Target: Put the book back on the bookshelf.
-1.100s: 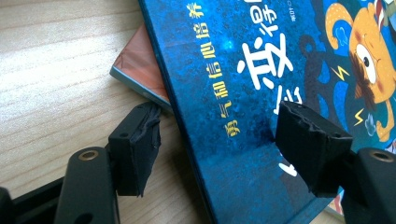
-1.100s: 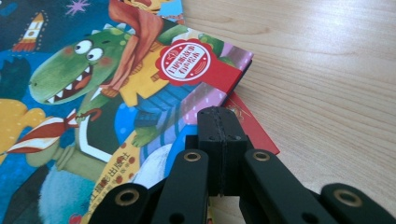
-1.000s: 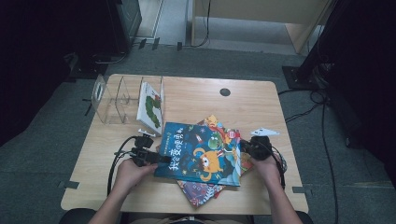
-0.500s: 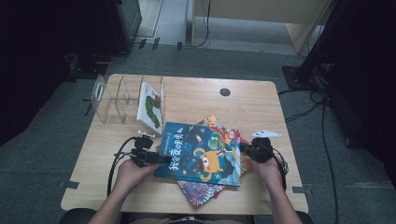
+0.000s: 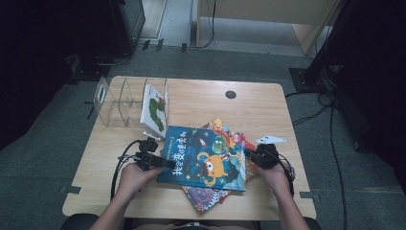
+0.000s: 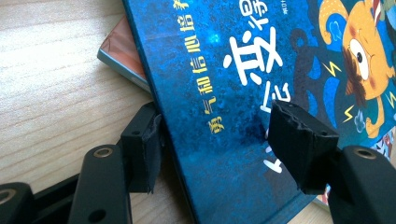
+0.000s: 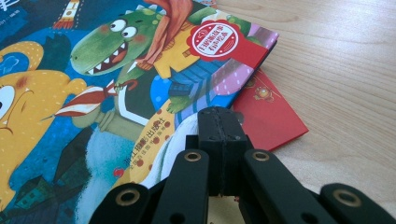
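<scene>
A blue picture book with an orange monster on its cover lies on top of a pile of books on the wooden table. My left gripper is at the book's left edge. In the left gripper view its jaws have just been closing and straddle that edge of the blue book. One pad sits by the edge and the other stands just over the cover, not pressing. My right gripper is at the book's right edge. Its jaws are shut and empty, their tip over the cover.
Under the blue book lie a red book and another colourful one that sticks out toward the front edge. A clear divided rack at the back left holds an upright caterpillar book. A dark cable hole is at the table's far side.
</scene>
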A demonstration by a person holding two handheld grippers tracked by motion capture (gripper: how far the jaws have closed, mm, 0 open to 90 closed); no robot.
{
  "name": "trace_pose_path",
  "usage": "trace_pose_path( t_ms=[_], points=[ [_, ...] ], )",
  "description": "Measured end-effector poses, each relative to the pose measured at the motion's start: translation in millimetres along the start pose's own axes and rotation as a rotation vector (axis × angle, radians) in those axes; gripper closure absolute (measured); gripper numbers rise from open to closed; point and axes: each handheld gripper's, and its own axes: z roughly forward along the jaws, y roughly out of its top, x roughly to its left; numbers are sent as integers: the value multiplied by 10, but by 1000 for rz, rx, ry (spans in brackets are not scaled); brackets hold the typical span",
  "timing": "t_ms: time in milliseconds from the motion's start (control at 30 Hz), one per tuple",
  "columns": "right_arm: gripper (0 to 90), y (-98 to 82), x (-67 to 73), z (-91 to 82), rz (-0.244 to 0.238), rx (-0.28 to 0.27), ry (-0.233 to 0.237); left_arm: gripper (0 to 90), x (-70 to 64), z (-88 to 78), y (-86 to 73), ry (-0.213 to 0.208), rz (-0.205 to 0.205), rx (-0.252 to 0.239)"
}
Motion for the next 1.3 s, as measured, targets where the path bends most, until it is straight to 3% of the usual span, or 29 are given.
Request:
trace_pose_path(
  t_ms=[567,800,1067,1300],
  points=[
    [900,-5,-25,0,-6,-4,16,393,45,-58,-20,-29,5,7],
    [900,-6,-13,-1,-6,-5,8,395,47,-8,-15,-40,5,25],
    [900,-6,-7,0,-4,-4,6,422,36,-37,-8,-51,-22,32],
    [900,-7,-4,-2,3,-3,3,480,1,-249,30,-98,-19,-65]
  ],
)
